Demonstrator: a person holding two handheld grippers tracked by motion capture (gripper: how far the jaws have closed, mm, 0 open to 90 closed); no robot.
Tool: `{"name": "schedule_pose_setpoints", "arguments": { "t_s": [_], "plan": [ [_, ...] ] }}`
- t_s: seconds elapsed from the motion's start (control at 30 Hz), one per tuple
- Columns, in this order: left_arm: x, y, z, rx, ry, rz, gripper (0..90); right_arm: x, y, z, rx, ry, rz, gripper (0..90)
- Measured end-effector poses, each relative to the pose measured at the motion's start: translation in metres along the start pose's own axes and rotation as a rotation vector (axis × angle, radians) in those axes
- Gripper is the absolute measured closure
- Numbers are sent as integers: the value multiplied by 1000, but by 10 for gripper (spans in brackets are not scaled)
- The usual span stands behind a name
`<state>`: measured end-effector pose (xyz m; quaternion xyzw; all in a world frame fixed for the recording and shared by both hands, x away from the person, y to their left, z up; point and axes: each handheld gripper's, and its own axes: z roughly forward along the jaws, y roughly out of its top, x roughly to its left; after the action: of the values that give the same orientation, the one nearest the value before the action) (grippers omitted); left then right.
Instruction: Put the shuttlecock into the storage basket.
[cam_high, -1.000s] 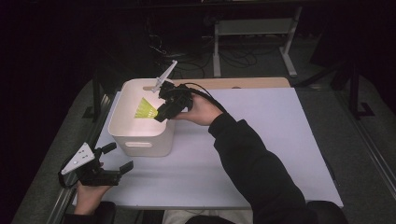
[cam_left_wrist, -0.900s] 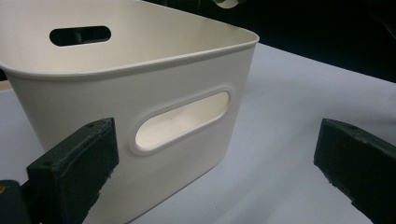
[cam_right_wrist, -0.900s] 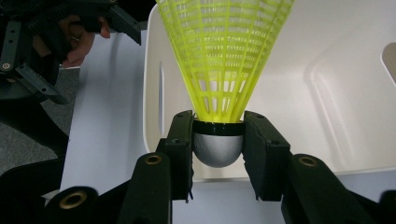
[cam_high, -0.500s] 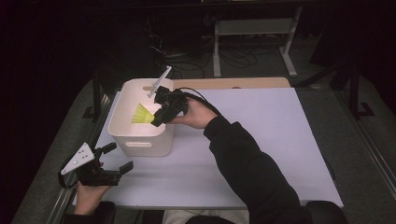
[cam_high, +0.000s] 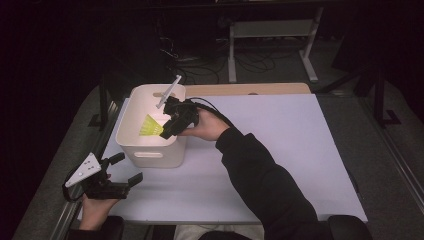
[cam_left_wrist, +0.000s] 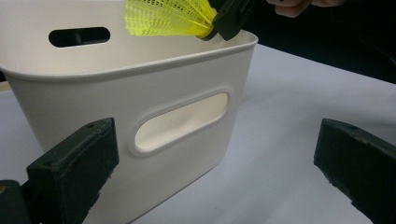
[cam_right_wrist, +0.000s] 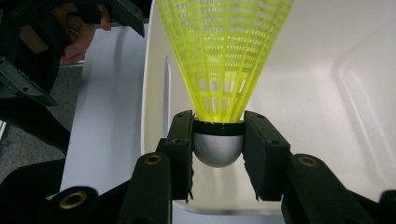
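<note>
A yellow shuttlecock (cam_high: 149, 125) with a grey cork base (cam_right_wrist: 217, 148) hangs over the inside of a white plastic bin (cam_high: 134, 150), its skirt pointing into the bin. My right gripper (cam_high: 165, 131) is shut on the cork, just above the bin's right rim (cam_left_wrist: 233, 44). The shuttlecock (cam_left_wrist: 168, 17) also shows above that rim in the left gripper view. My left gripper (cam_high: 125, 172) is held open near the table's front left corner, facing the bin's handle slot (cam_left_wrist: 181, 122), with nothing between its jaws.
The bin stands at the back left of a pale lilac table mat (cam_high: 280, 145). Behind the table are a white metal stand (cam_high: 272, 30) and cables on a dark floor. The mat's right half lies bare.
My right gripper has carried the shuttlecock a little toward the front and lower over the bin. The left gripper has stayed in place.
</note>
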<state>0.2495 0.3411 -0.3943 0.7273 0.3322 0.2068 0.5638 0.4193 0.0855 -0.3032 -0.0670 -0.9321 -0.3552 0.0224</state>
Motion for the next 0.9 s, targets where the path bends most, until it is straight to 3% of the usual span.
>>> {"name": "schedule_pose_setpoints", "arguments": {
  "t_s": [0.1,0.2,0.33,0.67,0.9],
  "plan": [
    [0,0,0,1,-1,0,0,0,0,2,-4,6,-1,623],
    [0,0,0,1,-1,0,0,-1,0,1,-11,16,11,533],
    [0,0,0,-1,-1,0,0,0,-1,-1,-17,4,13,480],
    [0,0,1,1,0,-4,0,-2,-6,-16,-53,-66,23,274],
    [0,0,1,1,1,-3,0,-2,-13,-30,-91,-116,55,143]
  ]
}}
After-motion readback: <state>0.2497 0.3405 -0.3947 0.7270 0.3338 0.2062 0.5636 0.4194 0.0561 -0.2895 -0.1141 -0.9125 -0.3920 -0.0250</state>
